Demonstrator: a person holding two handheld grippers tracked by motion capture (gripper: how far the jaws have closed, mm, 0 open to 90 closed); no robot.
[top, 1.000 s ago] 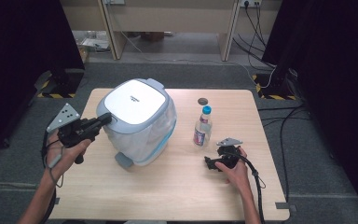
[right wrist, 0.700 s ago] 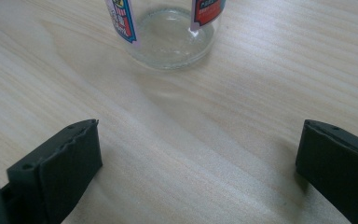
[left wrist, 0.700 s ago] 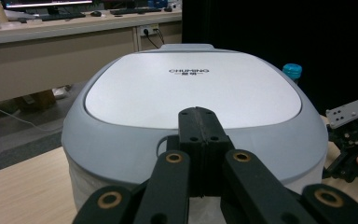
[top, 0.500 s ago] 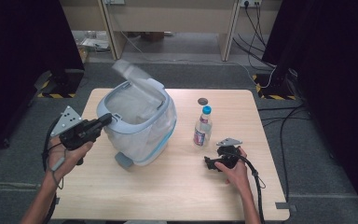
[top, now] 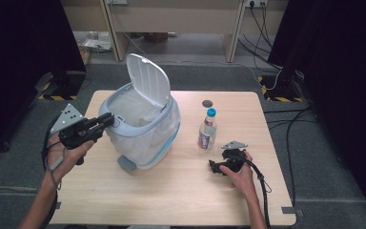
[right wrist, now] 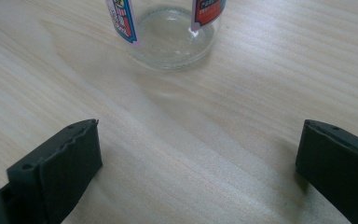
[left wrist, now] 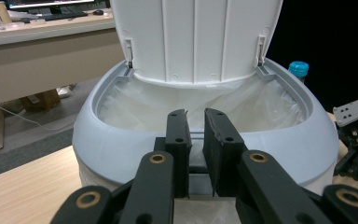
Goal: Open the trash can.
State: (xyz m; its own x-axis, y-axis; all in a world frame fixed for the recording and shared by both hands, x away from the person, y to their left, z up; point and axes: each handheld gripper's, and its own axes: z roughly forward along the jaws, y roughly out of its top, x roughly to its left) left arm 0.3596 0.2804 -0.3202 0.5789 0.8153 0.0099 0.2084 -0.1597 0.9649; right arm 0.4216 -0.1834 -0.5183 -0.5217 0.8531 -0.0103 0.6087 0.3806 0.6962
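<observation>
A pale blue-grey bin (top: 147, 138) with a white liner stands on the left half of the wooden table (top: 181, 191), its white lid (top: 147, 81) raised upright. My left gripper (top: 108, 119) points at the bin's front rim (left wrist: 121, 140). Its jaws have just been opening and stand a narrow gap apart, with a grey tab on the rim low between them; I see no pad pressing on it. A clear bottle (top: 207, 131) with a blue cap stands right of the bin. My right gripper (top: 219, 161) rests open on the table just short of the bottle's base (right wrist: 172, 42), nothing between its jaws.
A small dark disc (top: 207, 103) lies behind the bottle. The bin's grey pedal (top: 126, 163) sticks out at its front foot. Cables (top: 286, 124) trail over the floor to the right of the table. A desk (top: 171, 19) stands beyond it.
The bin's lid has swung up from shut to fully raised. Both hands have stayed where they were.
</observation>
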